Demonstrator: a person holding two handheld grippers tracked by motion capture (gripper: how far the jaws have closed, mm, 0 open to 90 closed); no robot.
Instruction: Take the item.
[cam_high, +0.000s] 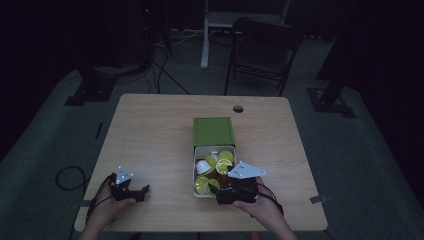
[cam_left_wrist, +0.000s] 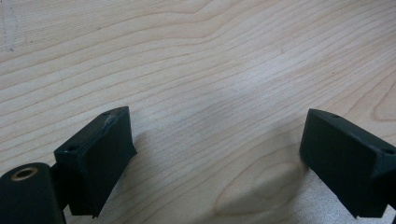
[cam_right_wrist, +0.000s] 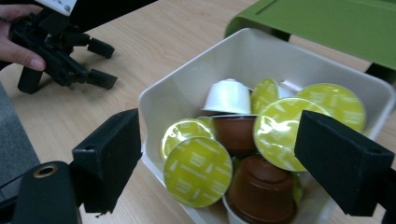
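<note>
Yellow-lidded capsules (cam_right_wrist: 198, 171) | in white box (cam_right_wrist: 177, 93) | between spread right gripper (cam_right_wrist: 219, 168) fingers

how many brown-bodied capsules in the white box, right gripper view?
2. One brown capsule lies at the near edge of the white box; a second brown one sits mid-box behind it. Others may be hidden under the yellow-green lids.

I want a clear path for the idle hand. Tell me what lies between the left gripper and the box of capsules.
Nothing: in the high view, bare table runs from the left gripper to the box. Right gripper view agrees.
</note>
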